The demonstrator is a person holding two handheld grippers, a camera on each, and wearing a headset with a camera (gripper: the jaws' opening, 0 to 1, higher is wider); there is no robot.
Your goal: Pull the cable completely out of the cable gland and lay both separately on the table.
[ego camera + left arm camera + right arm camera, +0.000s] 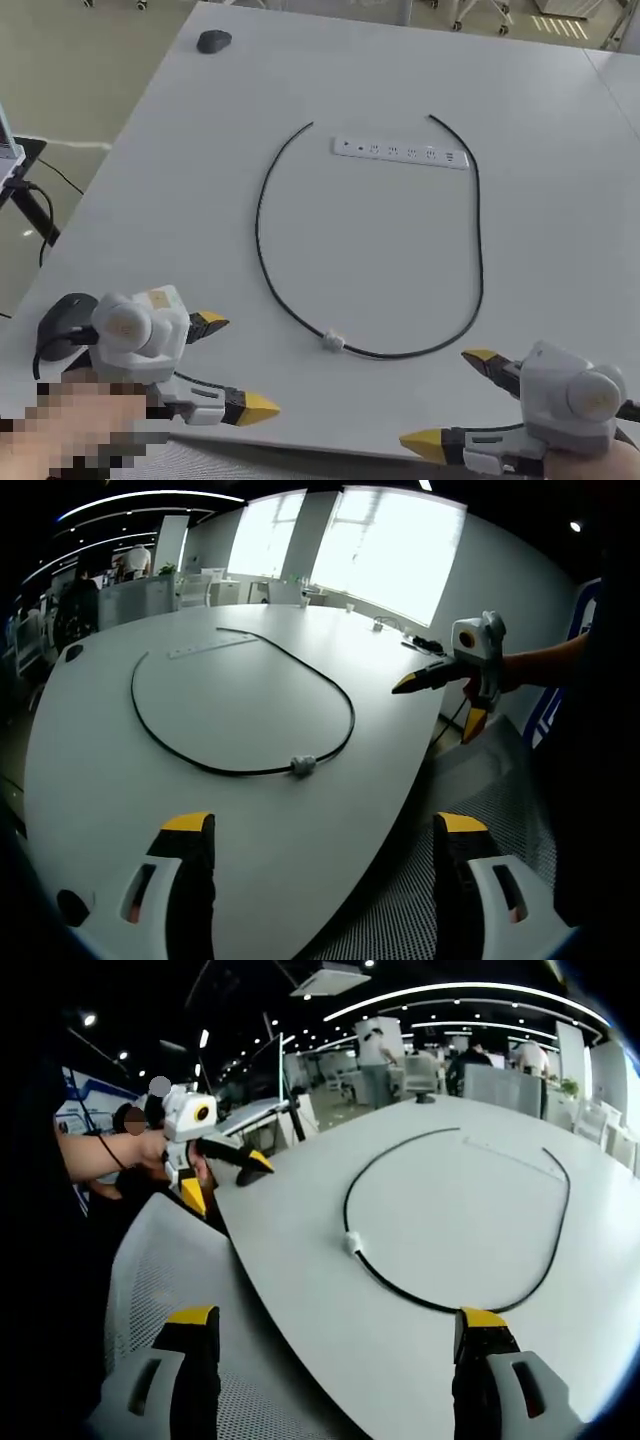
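Cable [258,230]: thin black lead lying in a big open loop on the white table [560,200]. Both ends sit at the far side by the power strip [400,152], and the right-hand end passes just beside the strip's right end. The cable gland [332,341] is a small pale fitting threaded on at the near bottom of the loop, roughly mid-run, between the two tongs and a bit farther in.

Left gripper [250,365] is at the near left edge, jaws wide open and holding nothing. Right gripper [435,397] is at the near right edge, also spread wide and empty. Neither touches the cable or the gland.

Handling, my read:
- The cable looks light and limp, so it'll drag and snake instead of pushing through. It has to be pulled.
- The gland looks like hard, light plastic. It'll skate on the smooth top unless it's pinned.
- Clamp one jaw pair across the gland body and the other on the cable just beside it.
- Both runs out of the gland are long, so expect repeated regrips close to the gland.
- The seal may bite. Grip firmly but don't crush the jacket.
- Watch that the trailing end doesn't catch on the strip.
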